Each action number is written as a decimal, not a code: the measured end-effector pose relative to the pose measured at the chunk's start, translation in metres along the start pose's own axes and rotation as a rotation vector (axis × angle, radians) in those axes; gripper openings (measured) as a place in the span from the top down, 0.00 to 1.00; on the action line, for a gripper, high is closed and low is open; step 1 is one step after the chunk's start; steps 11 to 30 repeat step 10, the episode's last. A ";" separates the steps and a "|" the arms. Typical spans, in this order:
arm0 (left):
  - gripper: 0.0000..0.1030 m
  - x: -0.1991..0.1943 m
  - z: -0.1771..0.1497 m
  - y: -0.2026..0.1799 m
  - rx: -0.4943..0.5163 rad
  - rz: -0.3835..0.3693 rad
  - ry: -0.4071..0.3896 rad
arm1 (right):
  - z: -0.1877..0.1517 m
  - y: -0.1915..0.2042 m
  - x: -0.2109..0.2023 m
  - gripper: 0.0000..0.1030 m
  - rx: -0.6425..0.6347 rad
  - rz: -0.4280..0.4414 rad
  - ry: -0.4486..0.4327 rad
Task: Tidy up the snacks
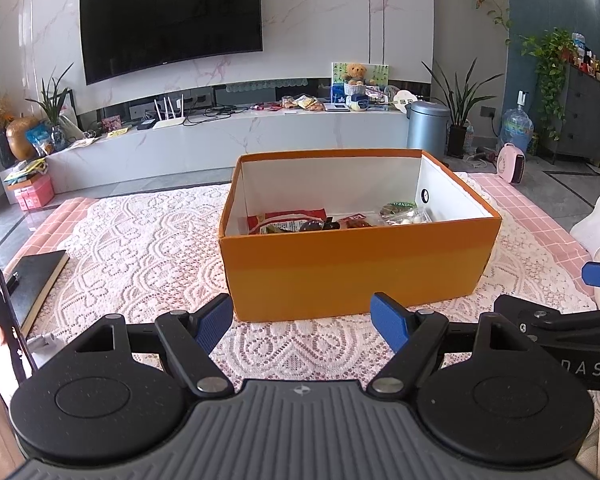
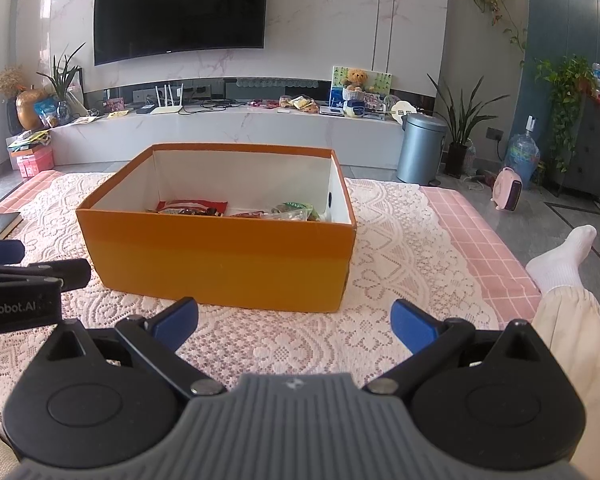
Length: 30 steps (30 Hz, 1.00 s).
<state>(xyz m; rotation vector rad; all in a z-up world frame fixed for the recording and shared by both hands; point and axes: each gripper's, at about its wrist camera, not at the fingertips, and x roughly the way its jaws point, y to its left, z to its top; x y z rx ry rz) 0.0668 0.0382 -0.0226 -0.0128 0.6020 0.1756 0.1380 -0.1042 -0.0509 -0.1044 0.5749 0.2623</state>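
White lace cloth (image 1: 148,248) covers the floor mat where we see an orange cardboard box (image 1: 352,268) at the centre of both views. Snack packets (image 1: 288,220) lie inside it, low against its near wall. Our left gripper (image 1: 302,322) sits at lower centre, jaws spread wide with nothing between them; our right gripper (image 2: 294,320) is likewise spread and empty, just short of the box.

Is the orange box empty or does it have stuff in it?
Not empty. The orange box has no lid on, and snack packets lie on its bottom, well below the rim, so there is plenty of room left.
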 end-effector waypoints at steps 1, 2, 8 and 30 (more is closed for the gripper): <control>0.11 0.000 0.000 0.000 -0.001 -0.002 0.000 | 0.000 0.000 0.000 0.04 0.000 0.000 0.000; 0.11 0.000 0.000 0.000 -0.003 -0.004 0.001 | 0.000 0.000 0.000 0.04 0.000 0.000 -0.001; 0.11 0.000 -0.001 0.000 -0.005 -0.002 0.001 | 0.000 0.000 0.000 0.04 -0.001 0.000 0.001; 0.11 0.000 0.000 0.001 -0.005 0.000 0.001 | -0.001 0.000 0.001 0.04 0.000 -0.001 0.004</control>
